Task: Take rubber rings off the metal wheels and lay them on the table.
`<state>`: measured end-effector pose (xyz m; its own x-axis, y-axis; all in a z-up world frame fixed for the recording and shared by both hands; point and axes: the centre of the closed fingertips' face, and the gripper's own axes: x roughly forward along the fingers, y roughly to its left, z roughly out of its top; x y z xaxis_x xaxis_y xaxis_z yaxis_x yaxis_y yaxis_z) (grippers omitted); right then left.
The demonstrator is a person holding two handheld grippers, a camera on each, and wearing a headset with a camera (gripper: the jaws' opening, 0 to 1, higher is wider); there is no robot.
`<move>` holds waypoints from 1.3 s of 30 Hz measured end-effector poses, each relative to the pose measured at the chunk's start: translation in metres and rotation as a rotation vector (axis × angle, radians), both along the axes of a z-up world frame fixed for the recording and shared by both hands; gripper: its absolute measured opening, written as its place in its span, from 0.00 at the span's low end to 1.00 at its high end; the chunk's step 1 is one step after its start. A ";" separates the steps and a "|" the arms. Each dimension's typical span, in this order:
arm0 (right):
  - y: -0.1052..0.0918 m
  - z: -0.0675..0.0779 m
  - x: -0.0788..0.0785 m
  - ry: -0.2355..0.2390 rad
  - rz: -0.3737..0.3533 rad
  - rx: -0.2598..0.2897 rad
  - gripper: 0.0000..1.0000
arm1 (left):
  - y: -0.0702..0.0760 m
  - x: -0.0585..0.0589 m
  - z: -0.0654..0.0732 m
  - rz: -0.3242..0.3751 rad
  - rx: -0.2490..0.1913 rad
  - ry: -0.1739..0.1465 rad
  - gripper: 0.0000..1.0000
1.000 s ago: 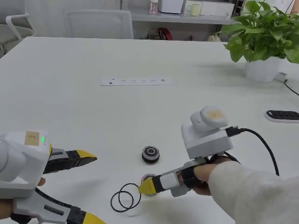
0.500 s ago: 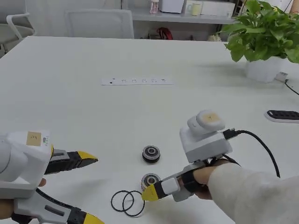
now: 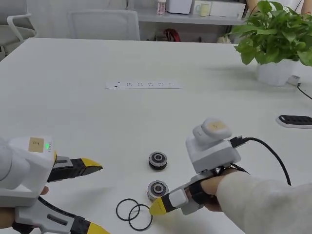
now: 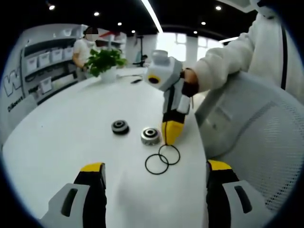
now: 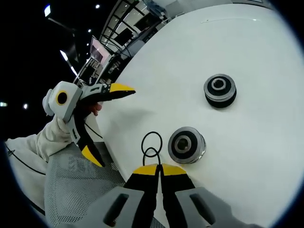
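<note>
Rubber rings [image 3: 134, 213] lie on the table [image 3: 146, 117]; right gripper [image 3: 157, 208] jaws pressed together, perhaps pinching one; left gripper [image 3: 95, 197] jaws spread; far wheel [image 3: 157, 160] next.

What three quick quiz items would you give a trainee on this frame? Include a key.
1. Multiple choice: how many rubber rings lie on the table? A) one B) two C) four
2. True or false: the left gripper has its jaws wide open.
3. Short answer: which metal wheel has the dark outer rim, the near wheel beside the right gripper or the far wheel?
Key: 1 B. 2 true. 3 the far wheel; the near wheel's rim is bare metal.
</note>
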<state>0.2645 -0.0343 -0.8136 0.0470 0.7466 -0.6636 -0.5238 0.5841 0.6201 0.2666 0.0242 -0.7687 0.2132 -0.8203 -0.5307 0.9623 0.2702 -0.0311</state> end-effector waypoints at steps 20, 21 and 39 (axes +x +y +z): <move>-0.005 0.000 0.005 -0.005 -0.024 -0.006 0.03 | 0.000 0.000 0.000 0.004 0.002 0.006 0.88; -0.006 0.001 0.006 -0.006 -0.028 -0.004 0.03 | 0.000 0.000 0.000 0.005 0.002 0.005 0.88; -0.009 0.031 0.031 -0.087 -0.101 0.110 0.04 | 0.001 0.003 0.002 0.014 -0.007 0.002 0.88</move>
<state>0.2952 -0.0433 -0.7822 0.1789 0.8029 -0.5686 -0.5202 0.5677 0.6380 0.2691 0.0256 -0.7670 0.2235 -0.8211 -0.5252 0.9583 0.2835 -0.0352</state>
